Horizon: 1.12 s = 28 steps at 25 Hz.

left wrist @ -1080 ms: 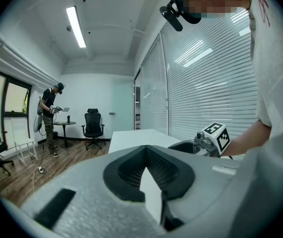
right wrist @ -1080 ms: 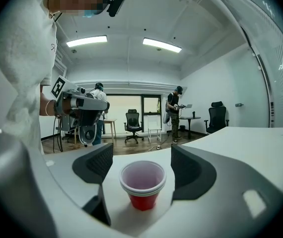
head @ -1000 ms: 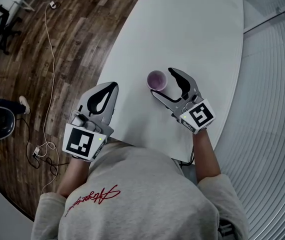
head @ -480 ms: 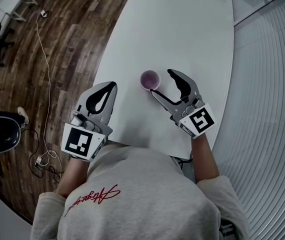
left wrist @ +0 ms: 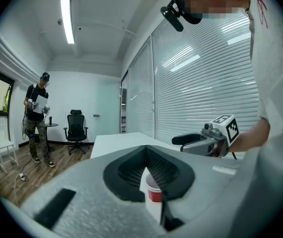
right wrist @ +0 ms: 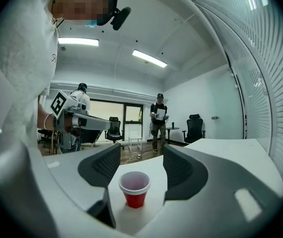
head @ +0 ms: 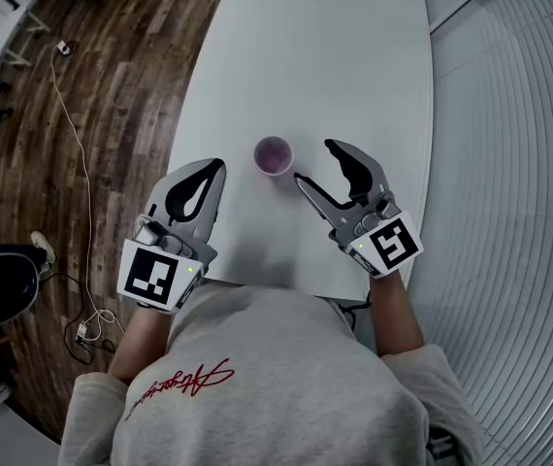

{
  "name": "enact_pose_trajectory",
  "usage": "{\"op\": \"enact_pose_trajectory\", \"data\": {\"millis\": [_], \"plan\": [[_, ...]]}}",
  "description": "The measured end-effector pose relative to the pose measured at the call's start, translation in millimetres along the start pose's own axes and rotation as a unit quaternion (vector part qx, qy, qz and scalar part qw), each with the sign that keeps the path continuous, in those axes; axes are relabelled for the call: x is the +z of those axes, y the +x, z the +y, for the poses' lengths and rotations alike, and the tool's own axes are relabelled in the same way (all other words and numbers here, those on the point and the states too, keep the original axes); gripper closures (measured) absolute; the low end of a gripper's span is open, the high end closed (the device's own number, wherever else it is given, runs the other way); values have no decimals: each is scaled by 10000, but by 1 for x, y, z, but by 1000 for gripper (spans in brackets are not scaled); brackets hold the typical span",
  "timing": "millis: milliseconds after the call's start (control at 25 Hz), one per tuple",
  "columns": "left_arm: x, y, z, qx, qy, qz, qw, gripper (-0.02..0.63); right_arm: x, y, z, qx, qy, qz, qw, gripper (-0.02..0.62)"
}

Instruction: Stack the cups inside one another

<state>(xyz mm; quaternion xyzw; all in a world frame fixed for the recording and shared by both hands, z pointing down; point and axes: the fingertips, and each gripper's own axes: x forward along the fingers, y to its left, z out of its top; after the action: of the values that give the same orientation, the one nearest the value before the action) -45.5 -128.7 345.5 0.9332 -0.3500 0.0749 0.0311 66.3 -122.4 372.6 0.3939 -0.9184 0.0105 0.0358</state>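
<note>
While the left gripper [head: 220, 166] is holding its jaws together lower left, the right gripper [head: 317, 163] is narrowing empty, parted jaws beside the red plastic cup [head: 274, 155] mid-frame.

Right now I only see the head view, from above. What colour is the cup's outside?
Observer: Red, with a white rim; the right gripper view shows the cup from the side.
Operator: Is my right gripper lined up with it?
Observer: In its own view the cup stands in the gap ahead of the right gripper, untouched; the jaws, apart, have just been closing.
Operator: Anybody else here?
Observer: Yes, a person holding papers stands beyond the table.
</note>
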Motion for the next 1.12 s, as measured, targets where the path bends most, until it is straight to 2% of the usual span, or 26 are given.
{"op": "enact_pose_trajectory", "data": {"millis": [520,680,800,1040,1120], "plan": [[3,9,-5,-237,-20,69,9997,612,22,-19,-1,-496,68,-282,9983,416],[12,15,-19,-346,-78,-206,9992,612,27,-34,0,-592,106,-384,9975,442],[10,17,-26,-433,-1,-49,9990,612,35,-43,-2,-674,124,-469,9965,459],[16,31,-32,-493,-59,-193,9986,612,35,-53,-10,-810,180,-543,9951,495],[14,34,-32,-509,-42,-124,9986,612,35,-54,-13,-854,195,-567,9945,508]]}}
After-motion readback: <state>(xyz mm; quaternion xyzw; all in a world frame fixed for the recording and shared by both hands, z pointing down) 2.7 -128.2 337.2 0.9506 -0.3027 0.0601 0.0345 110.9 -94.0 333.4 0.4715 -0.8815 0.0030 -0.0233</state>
